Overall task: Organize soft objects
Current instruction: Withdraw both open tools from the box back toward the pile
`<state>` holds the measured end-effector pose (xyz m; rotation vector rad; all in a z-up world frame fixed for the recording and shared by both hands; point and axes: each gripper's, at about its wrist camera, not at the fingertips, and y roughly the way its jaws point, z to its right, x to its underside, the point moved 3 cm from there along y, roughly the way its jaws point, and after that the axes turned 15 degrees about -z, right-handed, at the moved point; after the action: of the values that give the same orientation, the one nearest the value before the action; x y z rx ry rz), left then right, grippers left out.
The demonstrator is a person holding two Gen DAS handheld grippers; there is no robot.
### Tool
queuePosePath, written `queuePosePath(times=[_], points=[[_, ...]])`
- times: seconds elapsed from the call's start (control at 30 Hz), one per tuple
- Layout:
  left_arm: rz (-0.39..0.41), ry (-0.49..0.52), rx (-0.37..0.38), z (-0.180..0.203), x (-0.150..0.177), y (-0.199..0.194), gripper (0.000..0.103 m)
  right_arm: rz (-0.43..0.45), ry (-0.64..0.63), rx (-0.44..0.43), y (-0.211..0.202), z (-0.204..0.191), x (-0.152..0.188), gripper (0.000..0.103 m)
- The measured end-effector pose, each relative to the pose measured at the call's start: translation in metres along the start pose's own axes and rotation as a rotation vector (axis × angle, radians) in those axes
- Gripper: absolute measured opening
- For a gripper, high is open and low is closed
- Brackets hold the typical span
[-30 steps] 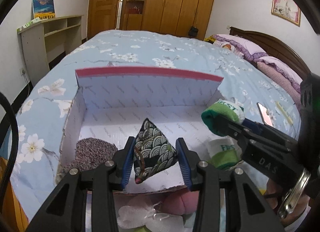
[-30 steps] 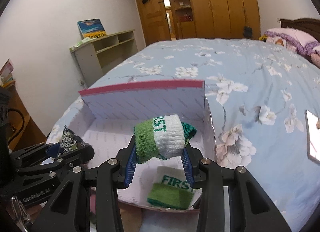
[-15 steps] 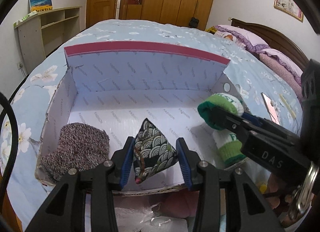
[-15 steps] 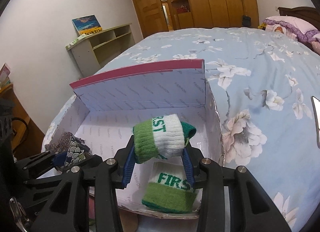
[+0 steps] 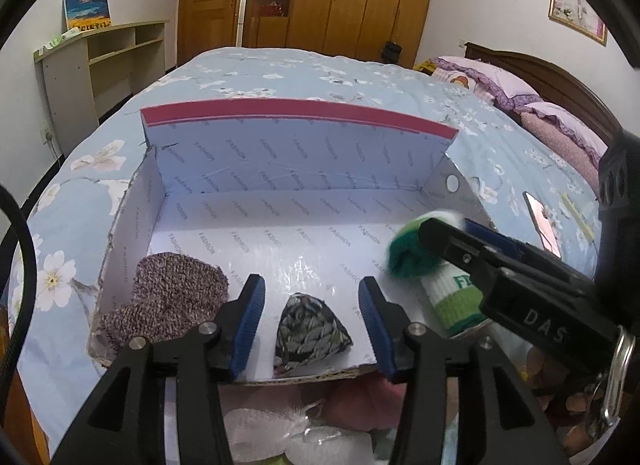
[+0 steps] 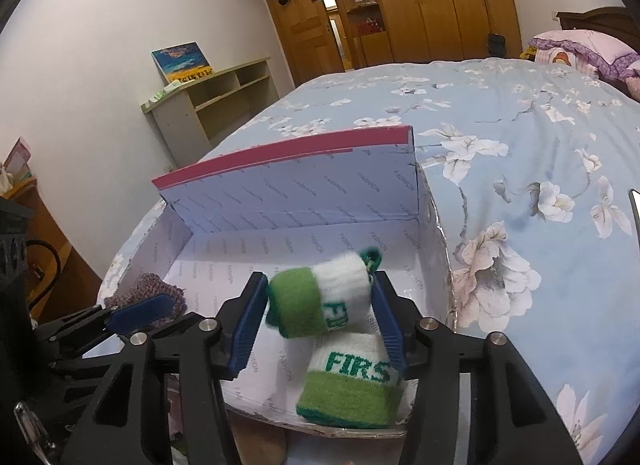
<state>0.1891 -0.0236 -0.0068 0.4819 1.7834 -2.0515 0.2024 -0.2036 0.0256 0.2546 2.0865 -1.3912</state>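
Two soft things are mid-drop into the open cardboard box (image 5: 208, 181) on the floral bedspread (image 6: 520, 125): a dark wave-patterned pouch (image 5: 310, 331) lies on the box floor near the front edge, and a green-and-white wristband (image 6: 320, 301) hangs tilted and blurred between the blue pads (image 6: 246, 329) of the right gripper (image 6: 316, 319), just above its twin wristband (image 6: 354, 381) printed "FIRS". The left gripper (image 5: 308, 321) has its jaws spread wide on either side of the pouch, touching nothing. The right gripper's jaws are also parted, and the band looks loose, at most brushing one pad. To finish well, I judge both tongs should lift straight back with jaws wide, so no pad snags knit fabric and drags an item over the low front lip. A brown knitted piece (image 5: 176, 297) sits at the box's left corner, so later items belong in the bare middle. More soft things (image 5: 348, 401) wait below the front edge.
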Motion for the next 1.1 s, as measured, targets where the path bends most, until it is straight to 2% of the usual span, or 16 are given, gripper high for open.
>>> queuePosePath(times=[0.47, 0.77, 1.1], points=[[0.019, -0.013, 0.009, -0.004, 0.008, -0.025, 0.051, 0.042, -0.037, -0.012, -0.021, -0.011, 0.003, 0.058], [0.023, -0.015, 0.005, -0.013, 0.025, -0.05, 0.051, 0.043, -0.074, -0.085, -0.049, -0.034, 0.015, 0.058], [-0.006, -0.035, 0.014, -0.03, 0.05, -0.059, 0.051, 0.03, -0.12, -0.05, -0.072, -0.049, 0.037, 0.058]])
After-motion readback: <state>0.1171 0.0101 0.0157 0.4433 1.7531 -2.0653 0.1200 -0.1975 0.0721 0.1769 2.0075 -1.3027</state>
